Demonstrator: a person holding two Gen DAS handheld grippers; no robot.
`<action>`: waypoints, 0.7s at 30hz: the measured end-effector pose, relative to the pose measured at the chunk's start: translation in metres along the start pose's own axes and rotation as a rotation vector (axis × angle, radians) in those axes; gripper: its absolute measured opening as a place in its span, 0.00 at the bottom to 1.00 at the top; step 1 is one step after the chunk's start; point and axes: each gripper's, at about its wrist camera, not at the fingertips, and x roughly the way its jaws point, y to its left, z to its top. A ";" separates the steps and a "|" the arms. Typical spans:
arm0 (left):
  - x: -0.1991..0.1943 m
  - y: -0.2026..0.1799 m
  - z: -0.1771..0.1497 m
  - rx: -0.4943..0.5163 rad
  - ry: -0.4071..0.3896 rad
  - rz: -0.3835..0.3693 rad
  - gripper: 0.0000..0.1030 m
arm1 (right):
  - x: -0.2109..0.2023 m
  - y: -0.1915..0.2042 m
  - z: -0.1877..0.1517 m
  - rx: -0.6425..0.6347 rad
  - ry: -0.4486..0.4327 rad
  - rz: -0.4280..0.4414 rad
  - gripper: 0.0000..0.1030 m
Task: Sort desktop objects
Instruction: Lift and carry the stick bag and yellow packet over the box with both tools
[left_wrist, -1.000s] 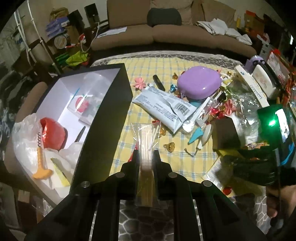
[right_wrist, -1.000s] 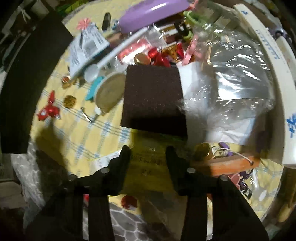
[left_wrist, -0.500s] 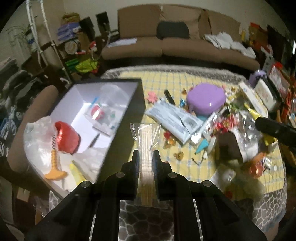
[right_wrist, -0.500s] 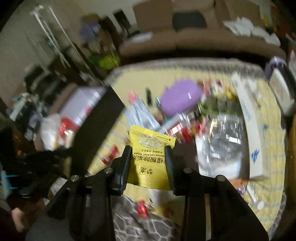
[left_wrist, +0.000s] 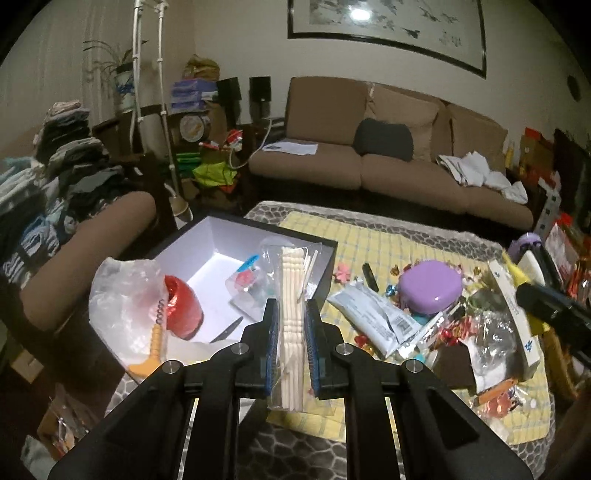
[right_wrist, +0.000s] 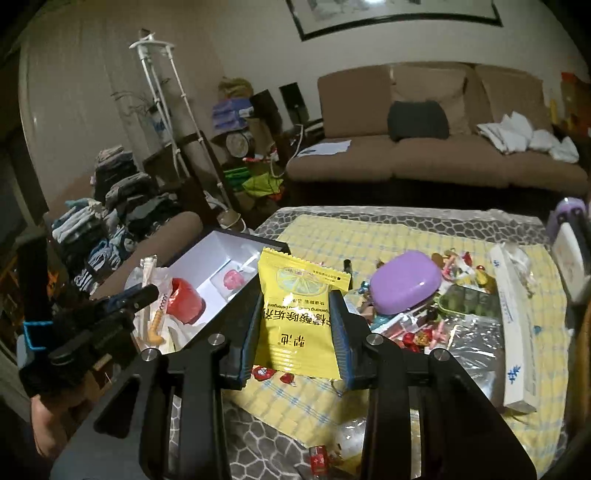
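A black box (left_wrist: 328, 266) with a white inside sits at the left edge of the table (left_wrist: 369, 229), which has a yellow checked cloth (left_wrist: 391, 243) on it. Inside the box are a crumpled clear plastic bag (left_wrist: 122, 295), a shiny red roll of ribbon (left_wrist: 183, 310), an orange corkscrew (left_wrist: 153, 350) and a small clear packet with something red in it (left_wrist: 245, 278). The left gripper (left_wrist: 291, 325) is held up in the air over the near right wall of the box. Its two claws are pressed almost together and pinch a clear bag of pale sticks (left_wrist: 291, 314), which stands upright between them. Going right, a white and grey pouch (left_wrist: 373, 317) lies flat on the cloth just beside the box. Next to it is a purple oval case (left_wrist: 430, 286), with small shiny candies (left_wrist: 448, 332) scattered around and in front of it. The right gripper (right_wrist: 299, 332) is also up in the air, above the near edge of the table. Its claws are a bit apart and squeeze a yellow packet with a lemon picture (right_wrist: 299, 306) by its two sides, so the packet hangs off the table. Near the right edge of the table lies a long white box with blue marks (right_wrist: 511, 325), running from front to back.
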 end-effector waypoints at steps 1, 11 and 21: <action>0.000 0.002 0.000 -0.004 -0.002 0.008 0.13 | 0.003 0.003 0.001 -0.002 0.007 0.007 0.32; -0.005 0.023 0.000 -0.017 -0.004 0.047 0.13 | 0.007 0.025 -0.005 -0.039 0.009 0.021 0.32; -0.011 0.037 -0.003 -0.017 0.005 0.087 0.13 | 0.018 0.041 -0.008 -0.065 0.033 0.044 0.32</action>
